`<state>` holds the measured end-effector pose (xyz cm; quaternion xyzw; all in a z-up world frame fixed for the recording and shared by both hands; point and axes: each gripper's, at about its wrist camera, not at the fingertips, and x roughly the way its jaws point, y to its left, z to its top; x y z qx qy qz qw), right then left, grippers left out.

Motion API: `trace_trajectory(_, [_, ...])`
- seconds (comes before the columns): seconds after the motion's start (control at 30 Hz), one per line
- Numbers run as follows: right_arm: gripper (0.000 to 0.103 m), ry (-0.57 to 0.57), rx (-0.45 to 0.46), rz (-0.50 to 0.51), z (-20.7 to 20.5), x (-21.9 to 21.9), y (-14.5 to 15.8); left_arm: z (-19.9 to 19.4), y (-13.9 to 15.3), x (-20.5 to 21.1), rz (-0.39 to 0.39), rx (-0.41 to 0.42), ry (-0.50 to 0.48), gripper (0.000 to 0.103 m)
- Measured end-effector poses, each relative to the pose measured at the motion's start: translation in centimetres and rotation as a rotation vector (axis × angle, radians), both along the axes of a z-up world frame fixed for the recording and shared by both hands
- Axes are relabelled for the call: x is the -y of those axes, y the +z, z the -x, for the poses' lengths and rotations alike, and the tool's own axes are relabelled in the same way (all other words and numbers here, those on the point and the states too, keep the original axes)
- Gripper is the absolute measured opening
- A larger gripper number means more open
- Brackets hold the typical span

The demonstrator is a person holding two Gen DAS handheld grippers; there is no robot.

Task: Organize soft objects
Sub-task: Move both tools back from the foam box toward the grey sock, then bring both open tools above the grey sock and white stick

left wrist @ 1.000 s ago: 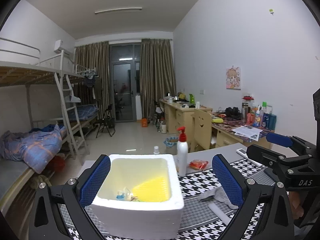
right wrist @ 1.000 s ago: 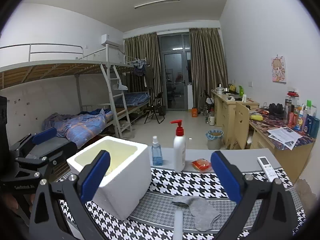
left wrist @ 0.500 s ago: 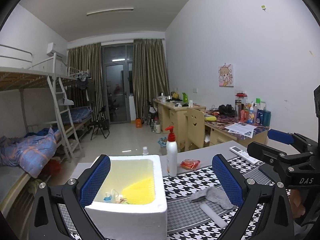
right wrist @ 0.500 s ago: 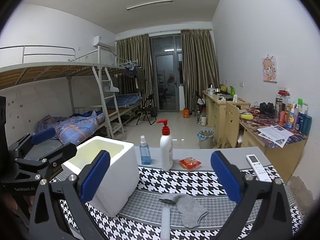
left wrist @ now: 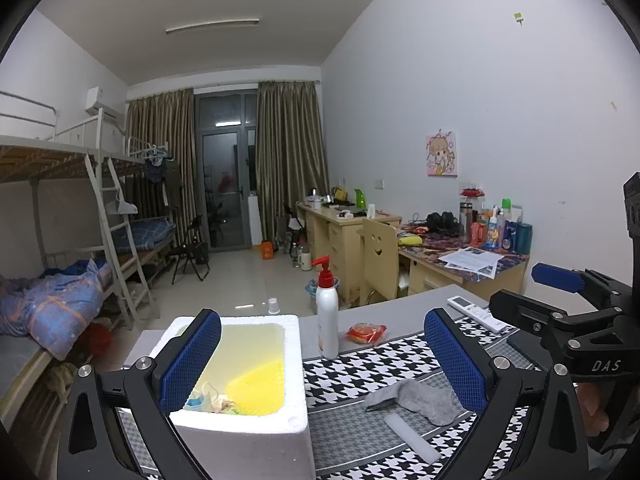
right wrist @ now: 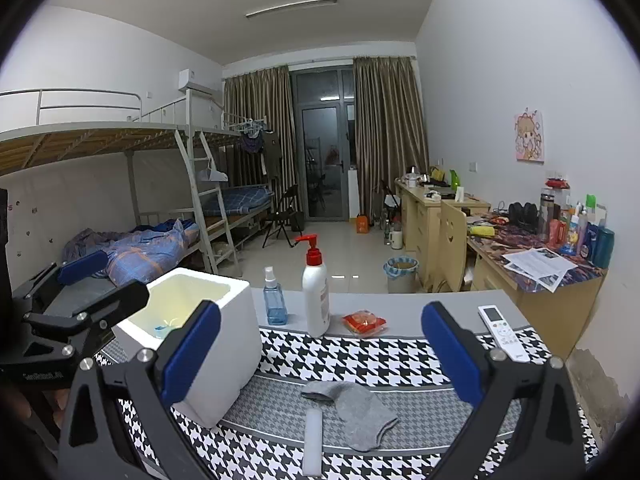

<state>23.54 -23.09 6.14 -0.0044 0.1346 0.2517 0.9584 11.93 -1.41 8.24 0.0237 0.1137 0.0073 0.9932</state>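
Observation:
A white foam box (left wrist: 240,432) stands at the left of the houndstooth mat (right wrist: 360,360); inside lie a yellow mesh sponge (left wrist: 256,390) and small soft bits. A grey sock (right wrist: 356,408) lies flat on the mat to the box's right, with a white stick (right wrist: 312,436) beside it. My left gripper (left wrist: 322,316) hovers open and empty over the box's near right corner; the sock (left wrist: 416,398) is just inside its right finger. My right gripper (right wrist: 320,308) is open and empty, above and short of the sock. Each gripper shows at the edge of the other's view.
Along the mat's far edge stand a blue spray bottle (right wrist: 275,300), a red-capped pump bottle (right wrist: 316,296), a red snack packet (right wrist: 364,322) and a white remote (right wrist: 502,332). Beyond the table are bunk beds at left and cluttered desks at right.
Both views have shifted: the box has slid left in the left wrist view, and the sock and stick show more fully in both. Both grippers stay open and empty.

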Motion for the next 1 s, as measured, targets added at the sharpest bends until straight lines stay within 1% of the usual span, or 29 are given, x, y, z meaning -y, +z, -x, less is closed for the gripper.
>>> trace_trajectory(0.4, [0.102,-0.037,-0.014,0.011,-0.1,1.5,-0.8,-1.3,-1.3,0.8,0.021,-0.051,-0.017,0.102])
trace_trajectory(0.63, [0.102,-0.043,-0.043,0.004,-0.7,2.3,-1.6,-1.9,-2.0,1.5,0.029,-0.07,-0.035,0.102])
trace_trajectory(0.73, [0.102,-0.048,-0.048,0.016,-0.8,2.6,-2.0,-2.3,-2.3,1.7,0.042,-0.082,-0.038,0.102])
trace_trajectory(0.8, [0.102,-0.055,-0.043,0.023,-0.9,2.8,-2.1,-2.5,-2.6,2.0,0.043,-0.091,-0.039,0.102])
trace_trajectory(1.0, [0.102,-0.062,-0.069,0.021,-1.8,3.6,-2.9,-3.1,-3.4,2.5,0.042,-0.115,-0.035,0.102])
